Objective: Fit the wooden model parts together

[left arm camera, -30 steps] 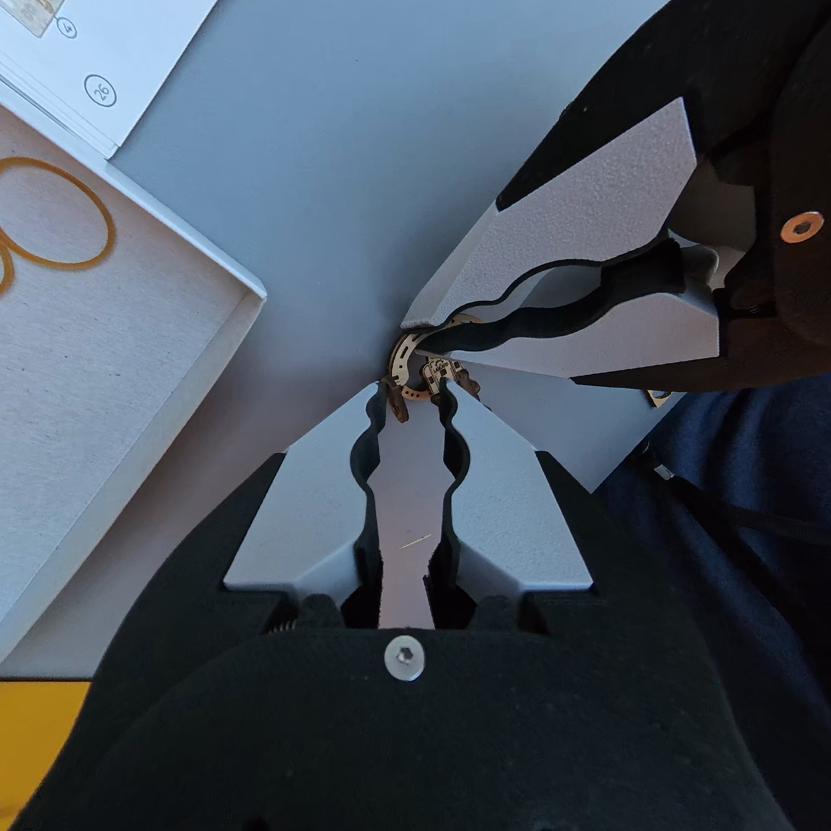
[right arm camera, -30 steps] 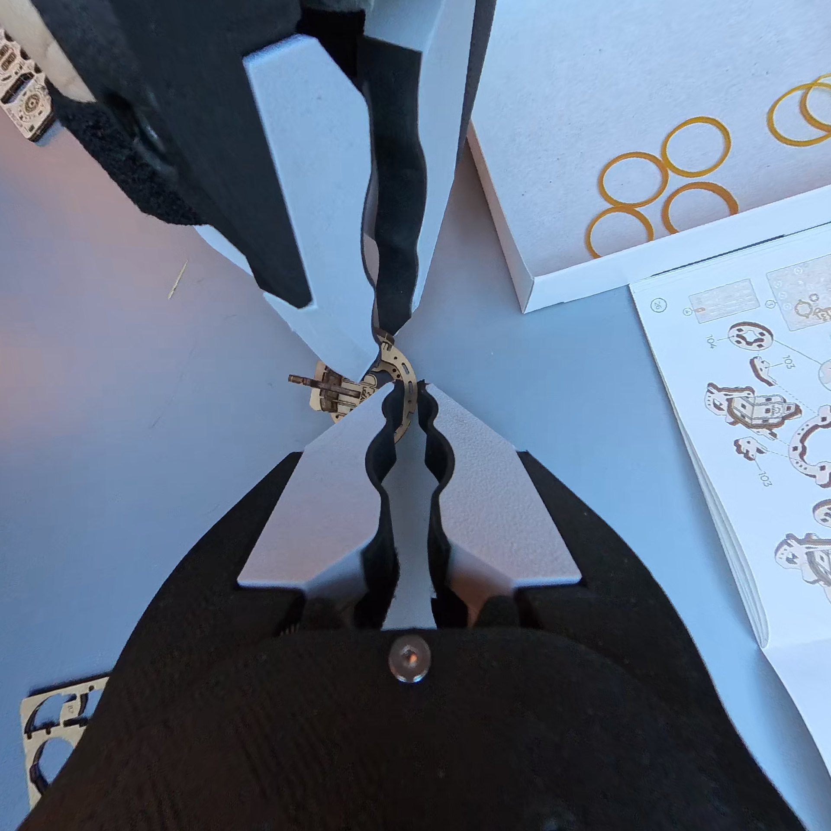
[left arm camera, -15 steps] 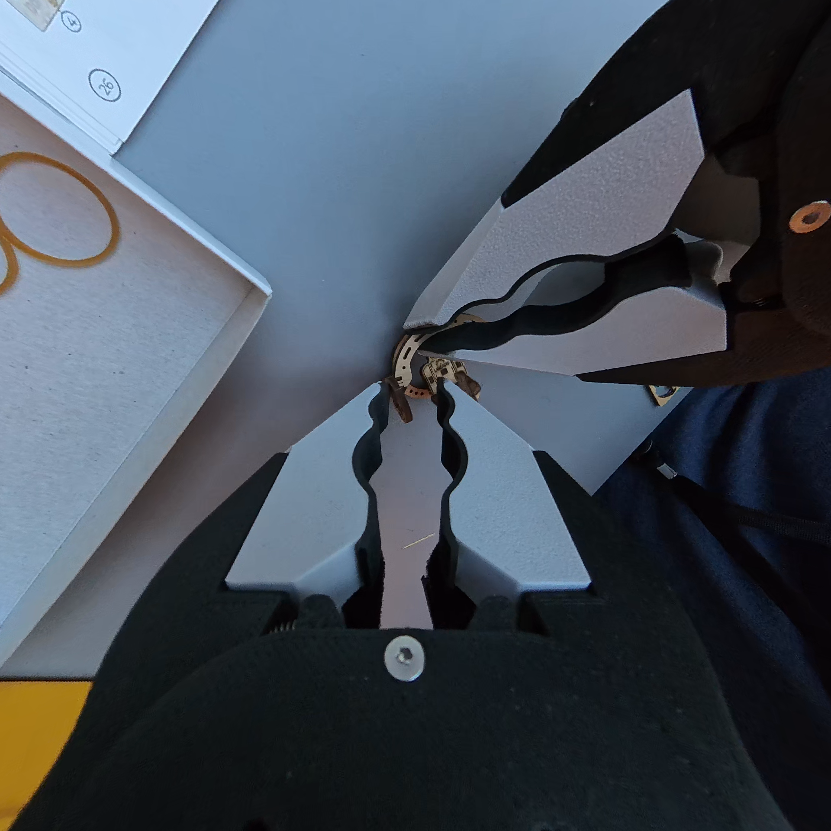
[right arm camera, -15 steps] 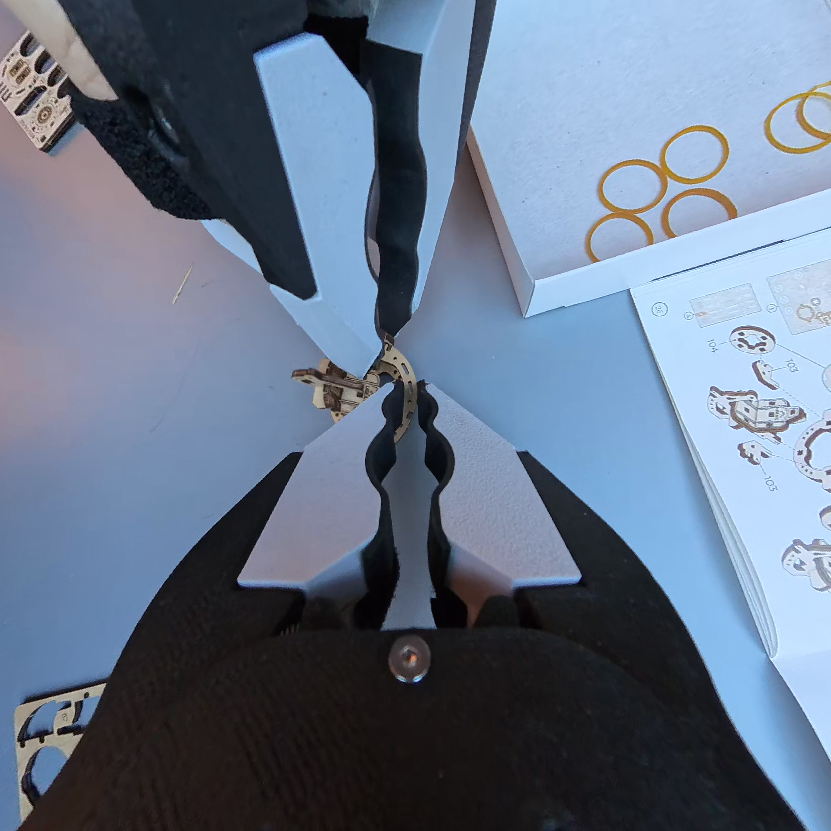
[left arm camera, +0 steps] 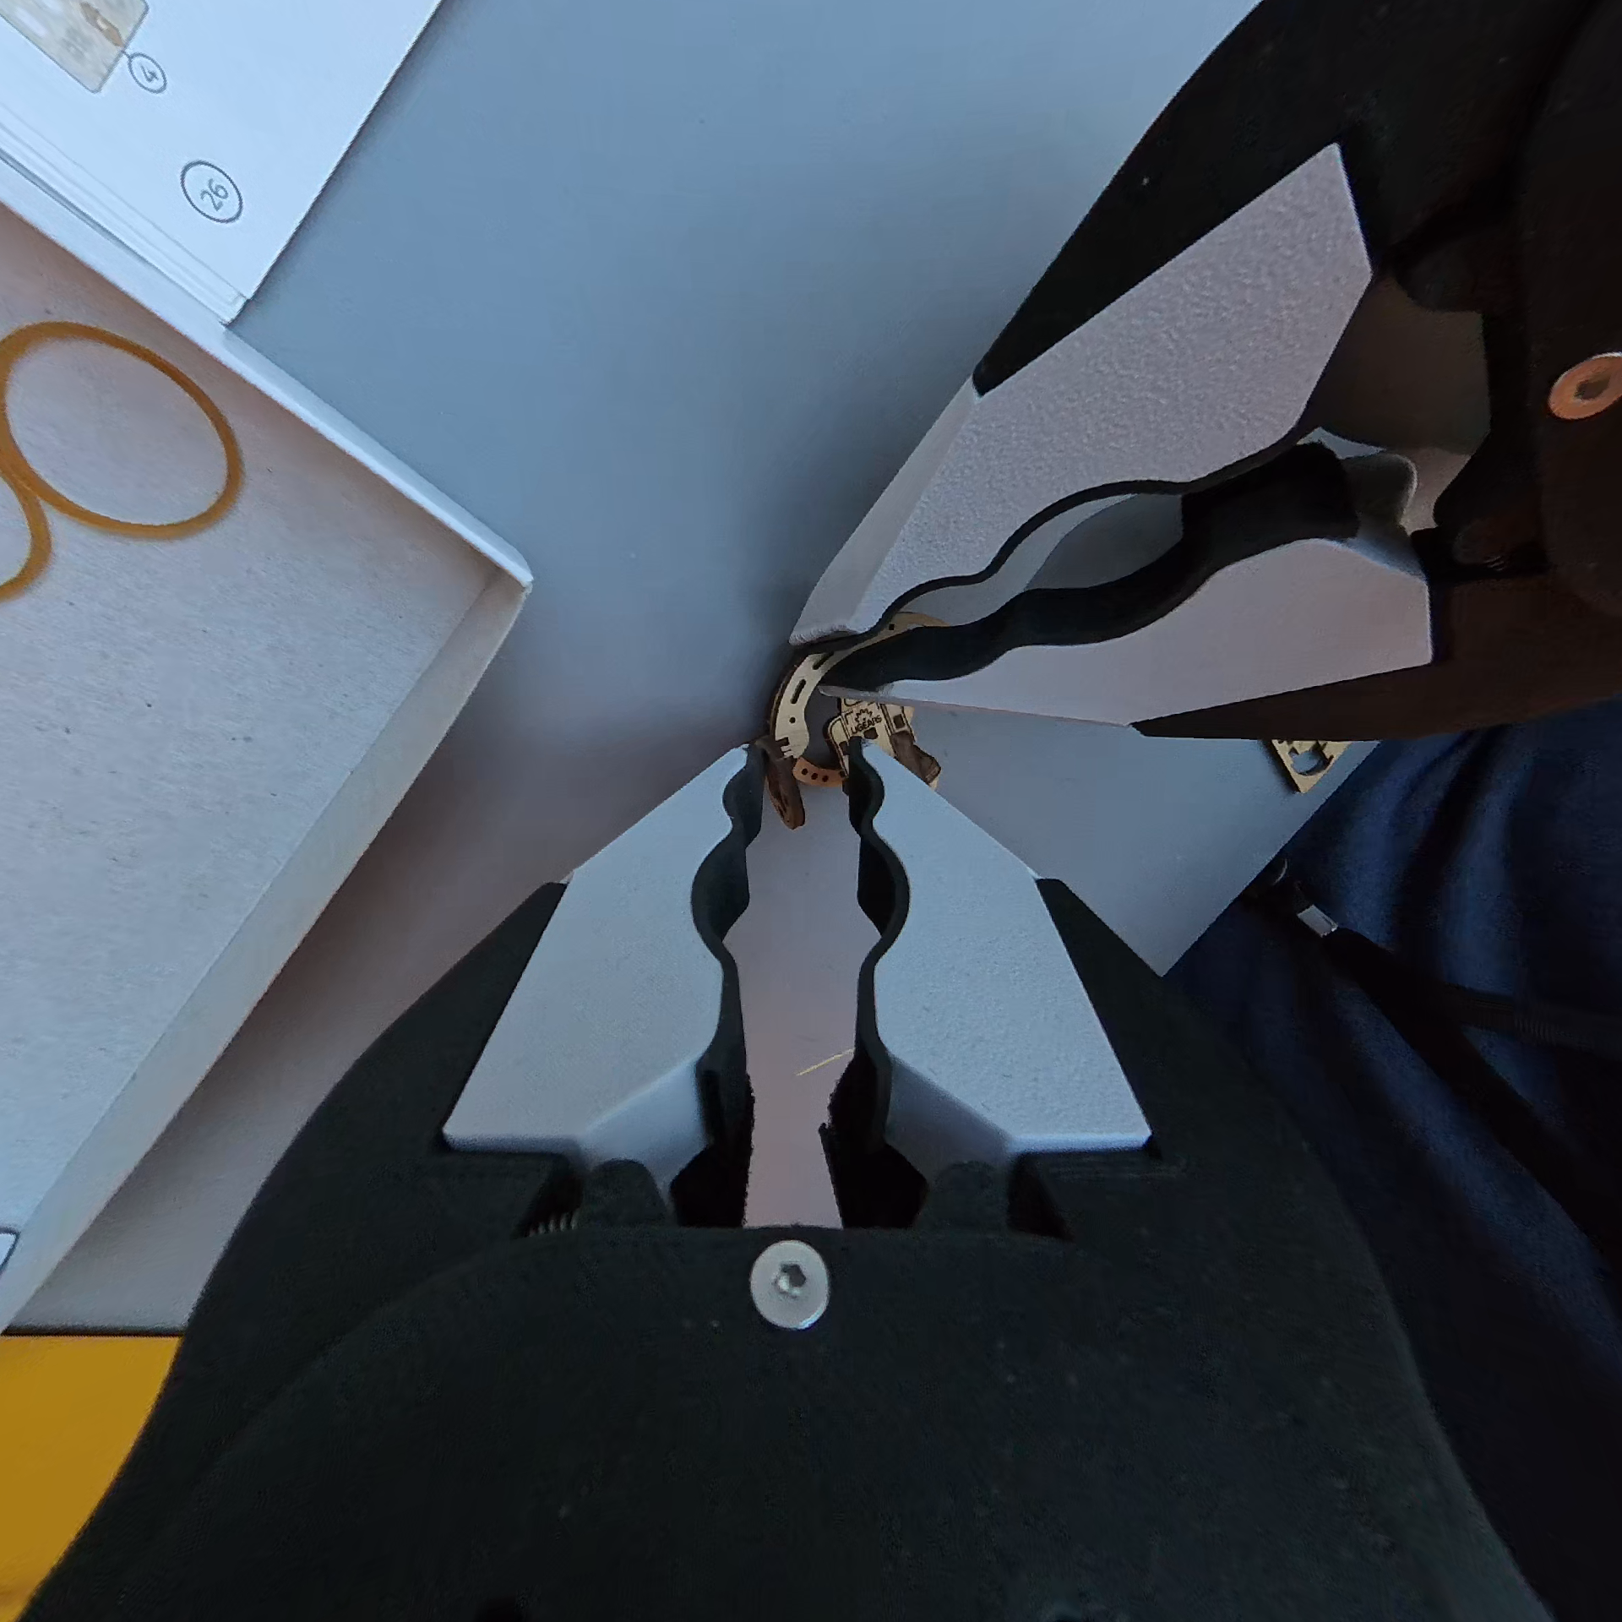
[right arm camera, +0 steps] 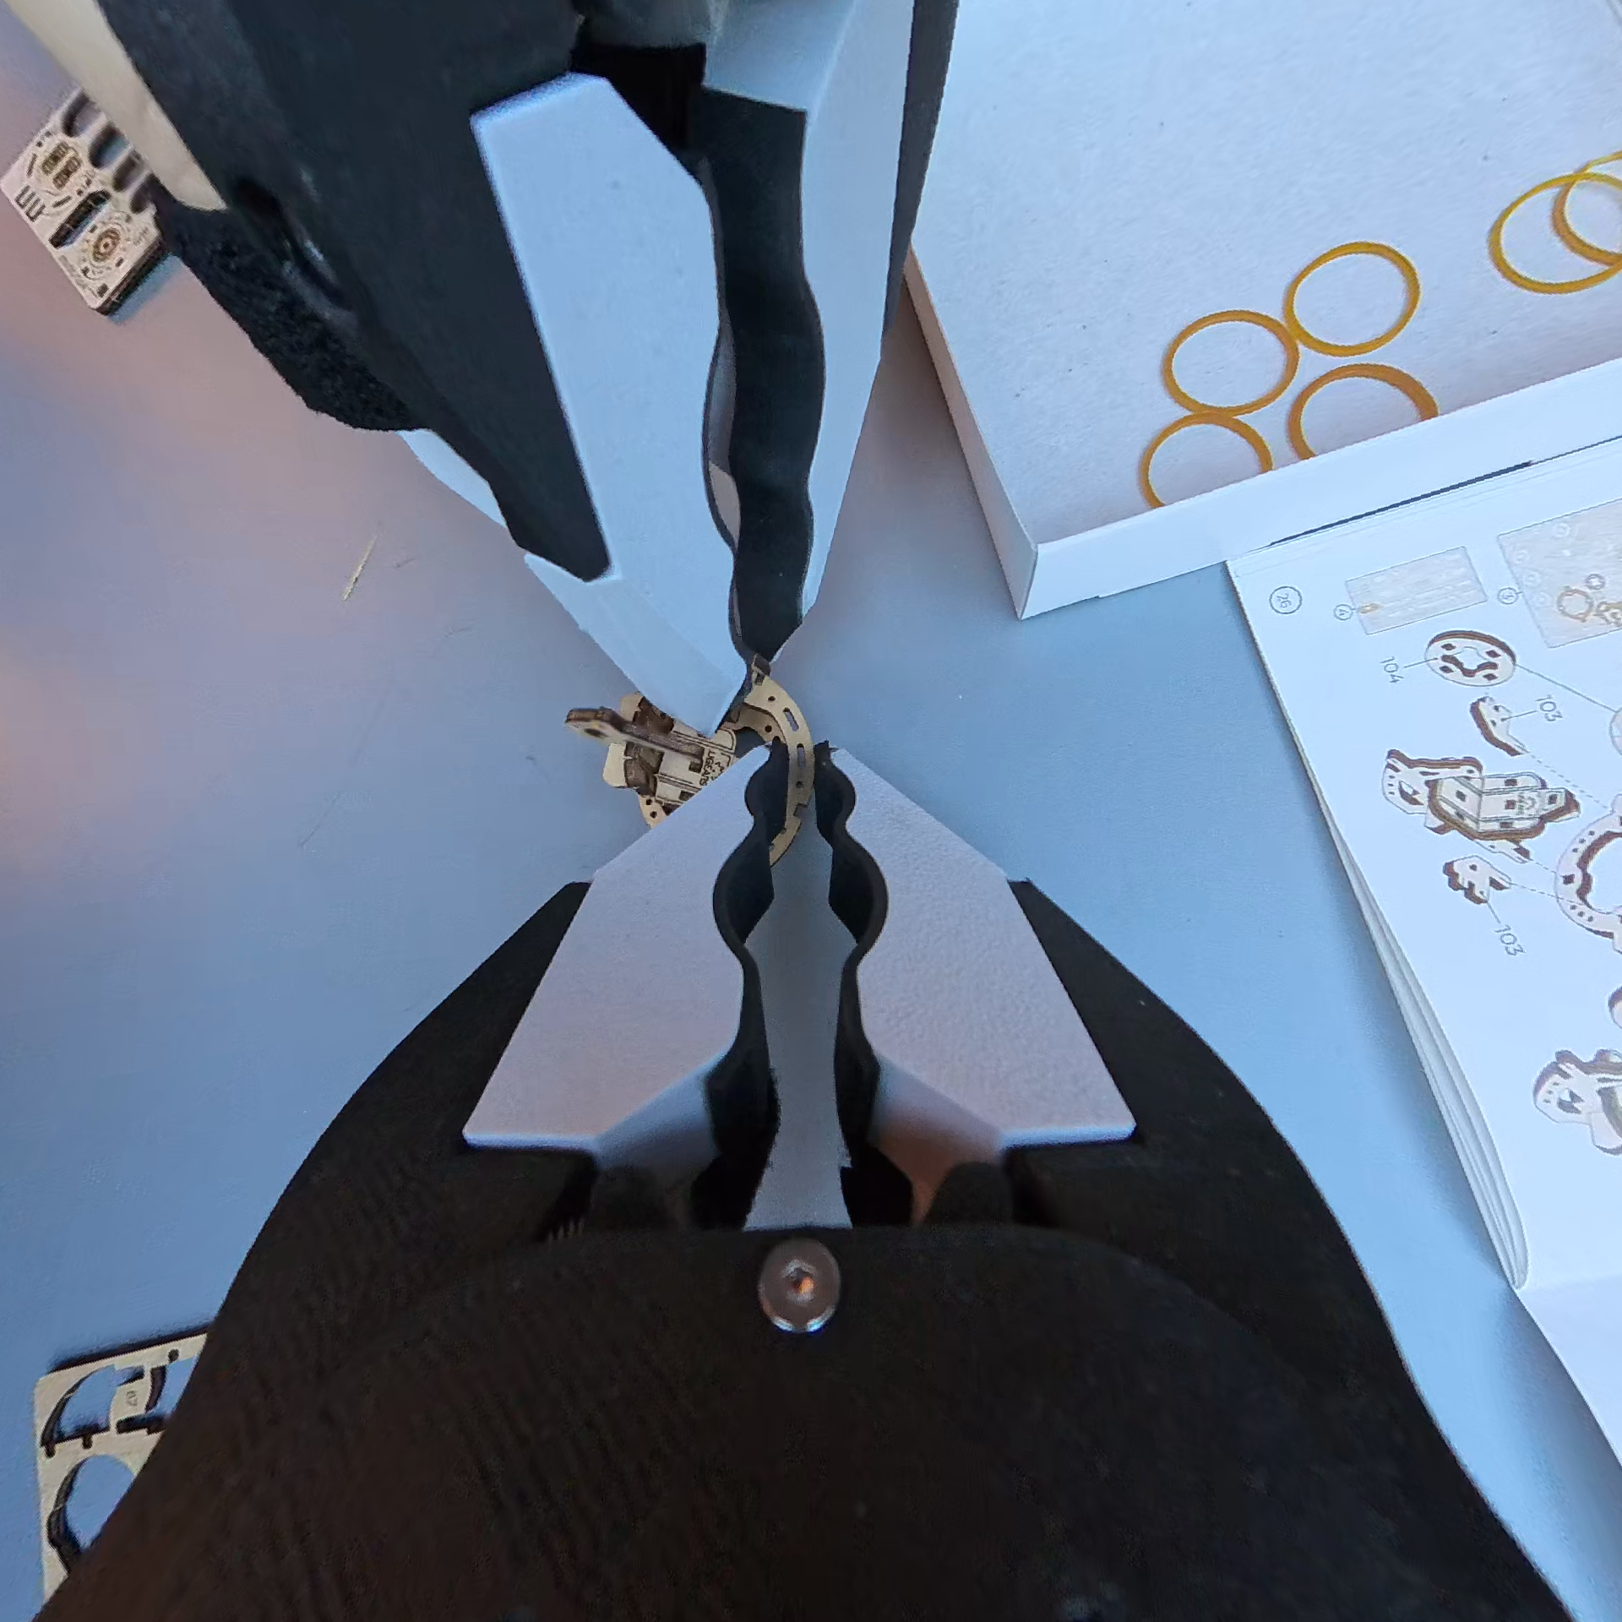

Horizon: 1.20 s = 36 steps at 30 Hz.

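Small wooden assembly [right arm camera: 654, 759] rotated slightly at the gripper tips, instruction booklet [right arm camera: 1448, 790] shifted marginally in view

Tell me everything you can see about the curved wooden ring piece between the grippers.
The pale, thin, laser-cut wooden arc has small slots along its band. It is held on edge above the grey table: the right hand-held gripper pinches one stretch, the left hand-held gripper meets its other end, beside the small wooden block assembly.
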Each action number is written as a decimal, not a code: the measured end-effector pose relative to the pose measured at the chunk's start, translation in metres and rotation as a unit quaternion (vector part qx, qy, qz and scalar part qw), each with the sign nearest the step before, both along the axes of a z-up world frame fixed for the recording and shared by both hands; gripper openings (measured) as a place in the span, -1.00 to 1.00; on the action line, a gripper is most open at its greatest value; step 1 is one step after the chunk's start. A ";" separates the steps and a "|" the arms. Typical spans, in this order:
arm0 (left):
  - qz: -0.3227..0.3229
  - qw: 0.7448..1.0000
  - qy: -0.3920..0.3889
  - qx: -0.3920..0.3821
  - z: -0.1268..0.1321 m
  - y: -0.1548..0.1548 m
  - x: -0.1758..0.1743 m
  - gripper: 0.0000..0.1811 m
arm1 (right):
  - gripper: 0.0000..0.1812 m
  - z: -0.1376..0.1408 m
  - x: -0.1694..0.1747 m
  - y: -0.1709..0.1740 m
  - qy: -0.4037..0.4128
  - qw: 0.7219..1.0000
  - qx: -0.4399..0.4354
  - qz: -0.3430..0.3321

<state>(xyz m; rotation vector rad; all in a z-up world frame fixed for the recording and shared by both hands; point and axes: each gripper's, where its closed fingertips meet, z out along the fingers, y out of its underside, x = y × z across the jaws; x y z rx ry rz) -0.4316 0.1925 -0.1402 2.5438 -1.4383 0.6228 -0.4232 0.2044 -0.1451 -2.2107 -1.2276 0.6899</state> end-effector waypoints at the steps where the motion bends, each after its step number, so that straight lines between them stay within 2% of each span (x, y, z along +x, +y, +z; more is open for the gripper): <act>1: -0.002 1.000 0.001 0.001 0.000 0.000 0.000 -0.81 | -0.95 0.000 0.000 0.000 0.002 1.000 -0.002 0.000; 8: -0.011 1.000 0.014 0.020 -0.003 0.003 -0.003 -0.91 | -0.95 0.000 -0.001 0.000 0.006 1.000 -0.002 -0.002; 14: -0.010 1.000 0.015 0.017 -0.003 0.001 -0.001 -0.85 | -0.95 -0.001 -0.001 0.000 0.004 1.000 -0.002 -0.004; 17: -0.016 0.999 0.020 0.027 -0.005 0.003 -0.003 -0.92 | -0.95 -0.001 -0.001 0.000 0.003 1.000 -0.001 -0.004; 36: -0.035 0.995 0.044 0.077 -0.007 0.003 -0.002 -0.91 | -0.95 0.001 0.000 0.000 0.007 0.999 -0.019 -0.030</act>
